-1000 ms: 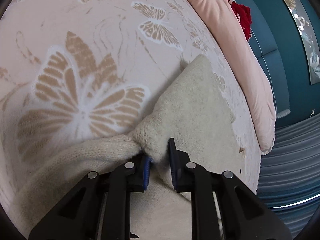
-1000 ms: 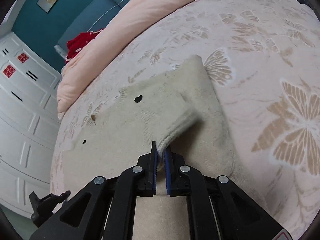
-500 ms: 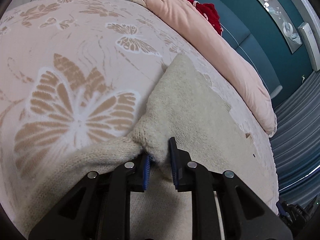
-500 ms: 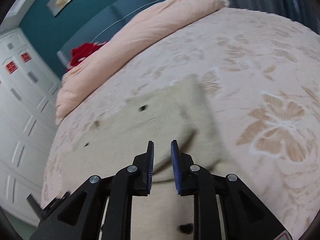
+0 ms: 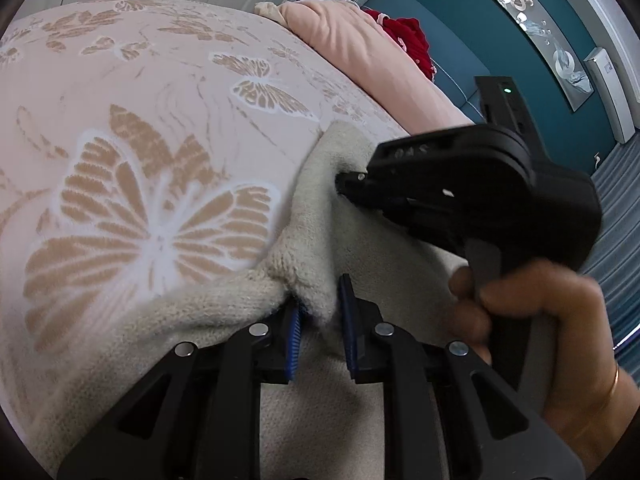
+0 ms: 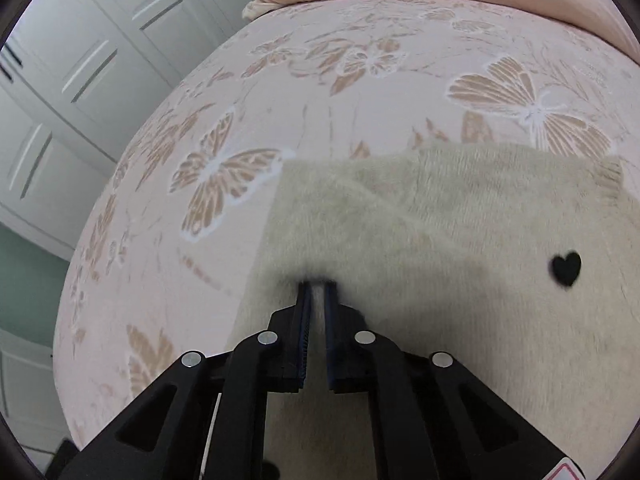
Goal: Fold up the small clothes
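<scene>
Cream sweater (image 6: 460, 240) is laid on the bed (image 5: 120, 80), well in from the pillow-end edge. A bunched fold is clamped by the left tool (image 5: 320, 320). Right tool (image 6: 316, 292) is seen closed w/ a pinch of knit between its pads, near the sweater's side edge. For a clean fold, both grips should be lifted evenly & fabric kept taut; edges to be aligned before release.

1. Left of the left gripper (image 5: 318, 320): open butterfly bedspread (image 5: 140, 160), unobstructed.
2. Right of it: the right gripper (image 5: 344, 182) and the hand (image 5: 532, 312) holding it block passage.
3. Ahead: rolled pink duvet (image 5: 360, 48) bars the far edge.
4. Left of the right gripper's tips: bare bedspread, passable.
</scene>
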Demonstrator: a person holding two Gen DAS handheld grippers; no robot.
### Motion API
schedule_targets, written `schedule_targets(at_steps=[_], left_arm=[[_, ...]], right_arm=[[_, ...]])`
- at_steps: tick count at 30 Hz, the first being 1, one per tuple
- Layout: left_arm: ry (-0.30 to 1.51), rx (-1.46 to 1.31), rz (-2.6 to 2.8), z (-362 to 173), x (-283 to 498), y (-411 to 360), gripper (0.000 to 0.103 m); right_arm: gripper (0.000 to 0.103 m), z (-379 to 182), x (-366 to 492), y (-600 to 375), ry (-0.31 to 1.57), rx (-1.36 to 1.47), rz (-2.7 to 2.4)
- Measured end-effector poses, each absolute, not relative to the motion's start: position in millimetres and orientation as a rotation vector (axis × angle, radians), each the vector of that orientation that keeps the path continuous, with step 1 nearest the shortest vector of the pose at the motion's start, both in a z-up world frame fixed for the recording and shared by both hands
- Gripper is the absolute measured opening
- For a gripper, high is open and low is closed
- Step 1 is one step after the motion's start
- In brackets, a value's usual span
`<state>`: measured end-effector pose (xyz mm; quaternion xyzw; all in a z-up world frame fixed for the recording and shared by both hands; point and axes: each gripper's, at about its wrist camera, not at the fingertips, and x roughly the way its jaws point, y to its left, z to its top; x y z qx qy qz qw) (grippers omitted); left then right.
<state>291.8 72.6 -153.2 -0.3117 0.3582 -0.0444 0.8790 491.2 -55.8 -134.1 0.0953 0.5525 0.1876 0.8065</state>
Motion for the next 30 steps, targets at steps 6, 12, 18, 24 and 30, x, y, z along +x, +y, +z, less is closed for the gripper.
schedule_targets(at_steps=[6, 12, 18, 24, 30], left_arm=[[0.735, -0.649, -0.100, -153.7, 288.6, 72.4, 0.018], [0.736, -0.635, -0.092, -152.2, 287.7, 69.1, 0.018], [0.755, -0.595, -0.067, -147.5, 291.1, 63.3, 0.018], [0.802, -0.566, -0.051, -140.9, 298.0, 62.6, 0.018], [0.863, -0.398, -0.061, -104.7, 278.2, 77.5, 0.030]], right_arm=[[0.003, -89.1, 447.3, -122.7, 0.969, 0.463, 0.364], [0.007, -78.2, 317.6, -296.4, 0.874, 0.436, -0.029], [0.011, -80.5, 254.0, -398.6, 0.890, 0.551, -0.216], [0.012, -114.2, 260.8, -383.7, 1.047, 0.456, -0.173], [0.032, -59.2, 195.0, -384.1, 0.930, 0.496, -0.194]])
